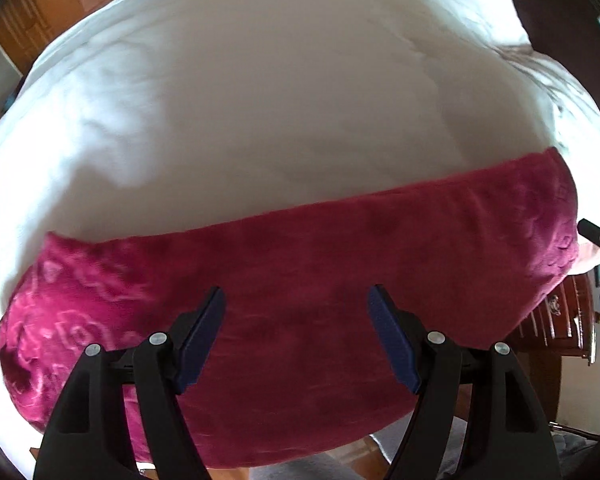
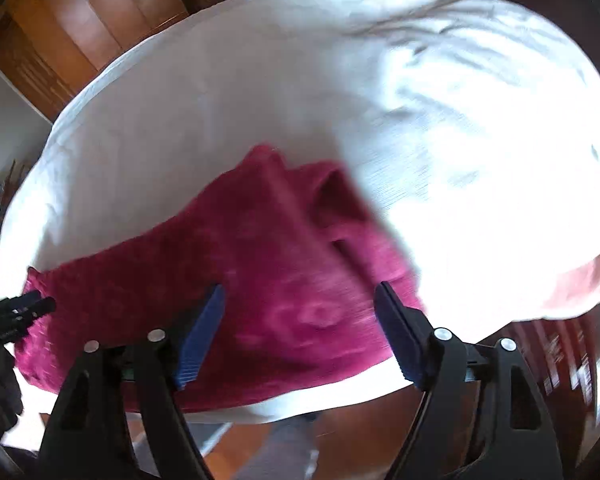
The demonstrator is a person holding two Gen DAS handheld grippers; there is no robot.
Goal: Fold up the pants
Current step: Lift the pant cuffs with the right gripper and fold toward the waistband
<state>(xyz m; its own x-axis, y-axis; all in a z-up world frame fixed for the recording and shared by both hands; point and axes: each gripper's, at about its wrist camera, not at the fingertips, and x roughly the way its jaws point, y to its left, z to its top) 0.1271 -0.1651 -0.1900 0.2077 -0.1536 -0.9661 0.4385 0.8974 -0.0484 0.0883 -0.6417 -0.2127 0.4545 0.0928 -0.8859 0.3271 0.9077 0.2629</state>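
The pants (image 1: pixel 300 264) are magenta fleece with an embossed flower pattern. They lie flat in a long band across the near edge of a white bed (image 1: pixel 260 100). My left gripper (image 1: pixel 296 296) is open and empty, hovering above the middle of the band. In the right wrist view the pants (image 2: pixel 240 264) show one end with a raised fold toward the bed's middle. My right gripper (image 2: pixel 300 292) is open and empty above that end. The left gripper's tip (image 2: pixel 24 308) shows at the left edge of the right wrist view.
The white bed sheet (image 2: pixel 460 140) is rumpled toward the far right, with pillows (image 1: pixel 480 12) at the head. Wooden wardrobe doors (image 2: pixel 80 20) stand beyond the bed. A dark wooden nightstand (image 1: pixel 560 320) is at the right. Wooden floor (image 2: pixel 360 432) lies below the bed edge.
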